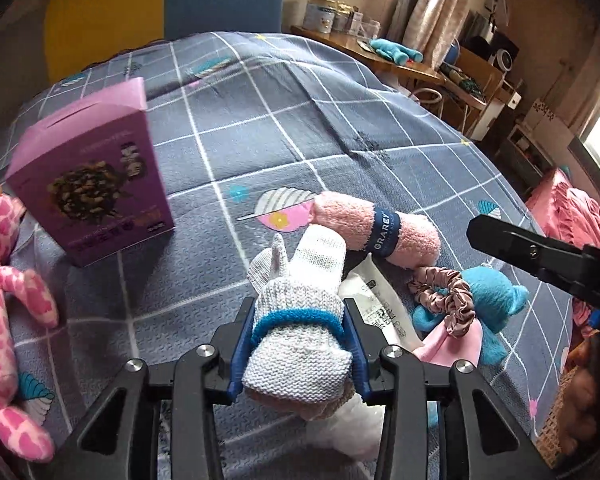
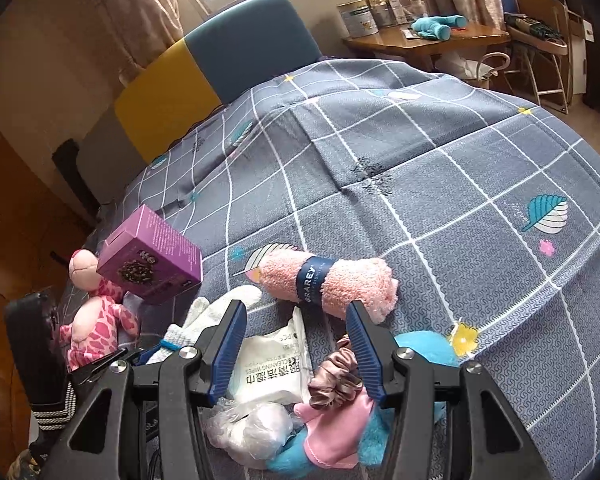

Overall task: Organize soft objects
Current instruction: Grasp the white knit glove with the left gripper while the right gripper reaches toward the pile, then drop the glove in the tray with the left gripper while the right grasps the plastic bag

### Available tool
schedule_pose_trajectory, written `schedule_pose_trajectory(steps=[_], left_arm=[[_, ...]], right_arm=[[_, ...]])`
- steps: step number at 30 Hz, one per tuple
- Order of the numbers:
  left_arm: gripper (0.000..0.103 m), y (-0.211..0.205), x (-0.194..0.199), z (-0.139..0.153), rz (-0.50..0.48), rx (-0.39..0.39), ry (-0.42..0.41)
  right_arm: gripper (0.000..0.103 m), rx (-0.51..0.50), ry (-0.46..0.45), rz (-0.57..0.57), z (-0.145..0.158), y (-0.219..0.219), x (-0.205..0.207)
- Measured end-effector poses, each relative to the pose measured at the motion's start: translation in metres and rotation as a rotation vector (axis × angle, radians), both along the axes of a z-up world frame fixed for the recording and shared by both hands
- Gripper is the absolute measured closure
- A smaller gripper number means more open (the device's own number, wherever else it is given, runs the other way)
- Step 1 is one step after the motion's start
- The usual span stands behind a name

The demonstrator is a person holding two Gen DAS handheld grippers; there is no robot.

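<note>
White knit glove (image 1: 300, 312) sits pinched at its blue cuff between the left gripper (image 1: 298, 344) fingers, just above the bedspread (image 1: 340, 128). Right gripper (image 2: 296, 344) hangs spread wide, empty, over wipes pack (image 2: 272, 364) and scrunchie (image 2: 336, 380), pink rolled towel (image 2: 328, 280) just beyond.

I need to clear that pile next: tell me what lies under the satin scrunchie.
The satin scrunchie rests on a blue plush toy and its pink satin cloth, beside the wipes packet. Most of the plush is covered, so its shape cannot be told.
</note>
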State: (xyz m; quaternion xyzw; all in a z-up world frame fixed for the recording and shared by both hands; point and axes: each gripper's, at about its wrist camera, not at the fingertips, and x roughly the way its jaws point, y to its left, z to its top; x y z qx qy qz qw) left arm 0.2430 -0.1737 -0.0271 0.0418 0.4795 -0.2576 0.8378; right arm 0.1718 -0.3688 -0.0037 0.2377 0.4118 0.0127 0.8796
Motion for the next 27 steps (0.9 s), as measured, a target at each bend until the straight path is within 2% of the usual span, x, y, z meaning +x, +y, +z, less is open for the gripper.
schedule_pose_trajectory(steps=[5, 10, 16, 19, 23, 27], left_arm=[[0.061, 0.059, -0.020, 0.012, 0.125, -0.035, -0.014], [0.061, 0.109, -0.052, 0.015, 0.213, -0.043, -0.020], [0.061, 0.144, -0.089, 0.026, 0.249, -0.052, -0.045], [0.061, 0.159, -0.106, 0.037, 0.250, -0.068, -0.078], [0.061, 0.174, -0.122, 0.046, 0.246, -0.107, -0.089], [0.061, 0.183, -0.134, 0.051, 0.239, -0.143, -0.091]], right_arm=[[0.050, 0.001, 0.072, 0.187, -0.014, 0.033, 0.009], [0.050, -0.072, 0.159, 0.373, -0.032, 0.074, 0.009], [0.044, -0.088, 0.184, 0.403, -0.036, 0.085, 0.003], [0.036, -0.092, 0.197, 0.420, -0.032, 0.091, -0.005], [0.031, -0.172, 0.215, 0.489, -0.028, 0.113, -0.019], [0.028, -0.281, 0.285, 0.581, -0.042, 0.143, -0.032]])
